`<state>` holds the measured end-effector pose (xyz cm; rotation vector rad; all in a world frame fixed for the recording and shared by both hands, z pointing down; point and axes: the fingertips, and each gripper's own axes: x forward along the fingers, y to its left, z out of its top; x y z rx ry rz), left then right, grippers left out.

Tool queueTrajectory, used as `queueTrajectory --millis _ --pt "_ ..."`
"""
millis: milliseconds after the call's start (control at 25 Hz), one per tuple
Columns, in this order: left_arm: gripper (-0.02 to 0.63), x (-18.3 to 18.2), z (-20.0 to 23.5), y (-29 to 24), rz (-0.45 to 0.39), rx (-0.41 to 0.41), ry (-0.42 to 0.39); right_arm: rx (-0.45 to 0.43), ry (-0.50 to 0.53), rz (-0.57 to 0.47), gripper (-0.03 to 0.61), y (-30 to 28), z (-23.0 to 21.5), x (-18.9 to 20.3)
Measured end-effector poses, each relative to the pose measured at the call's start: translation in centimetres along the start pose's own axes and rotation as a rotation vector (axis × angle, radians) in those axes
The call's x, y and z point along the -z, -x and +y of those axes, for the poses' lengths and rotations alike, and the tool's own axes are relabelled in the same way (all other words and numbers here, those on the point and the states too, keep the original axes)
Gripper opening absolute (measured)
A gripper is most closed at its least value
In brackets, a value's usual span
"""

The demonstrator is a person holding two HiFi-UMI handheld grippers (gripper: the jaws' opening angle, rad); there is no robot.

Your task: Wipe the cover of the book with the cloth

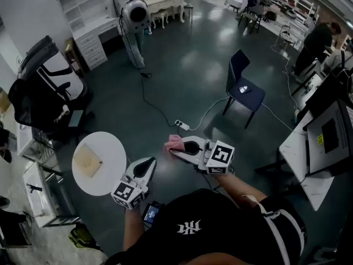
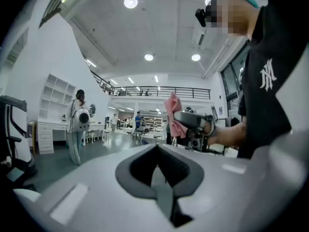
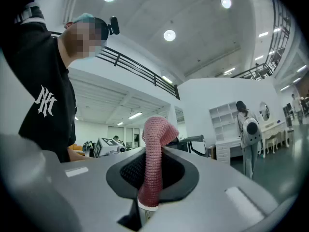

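The book (image 1: 87, 160), a flat tan thing, lies on a small round white table (image 1: 113, 175) at about 10 o'clock from the person holding the tools, a little toward the 9 o'clock side of the tabletop. Nothing touches it. The left gripper (image 1: 148, 164) hangs just off the table's rim at its 4 o'clock side. Its jaws point toward 1 o'clock and are pressed together with nothing between them, as the left gripper view shows. The right gripper (image 1: 173, 148) is held out in front of the person's chest at roughly 12 o'clock, its tips pointing toward 9 o'clock. Its jaws pinch the cloth (image 1: 175, 142), a pink knitted piece. In the right gripper view the cloth (image 3: 153, 166) rises from between the pads as a narrow upright roll and folds over at the top. The cloth is over the dark floor (image 1: 187, 65), at 3 o'clock of the table and well apart from the book. Farther out, a white power strip (image 1: 182, 126) lies on the floor at 12 o'clock, and a dark blue chair (image 1: 244, 88) stands at 1 o'clock. Another person with a round white backpack (image 1: 135, 12) stands at 11 o'clock near white shelving.
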<state>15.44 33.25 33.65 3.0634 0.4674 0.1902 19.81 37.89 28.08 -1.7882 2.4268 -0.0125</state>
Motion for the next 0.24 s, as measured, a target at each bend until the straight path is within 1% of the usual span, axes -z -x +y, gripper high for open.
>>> queueTrajectory --millis 120,240 --pt "-0.006 -1.1 -2.9 -2.9 0.011 0.006 0.005 -0.008 0.014 -0.03 0.035 4.0 -0.1 -1.5" --pt "-0.009 -2.2 -6.2 -7.2 0.019 0.038 -0.034 0.021 -0.008 -0.052 0.035 8.9 -1.4 -1.8"
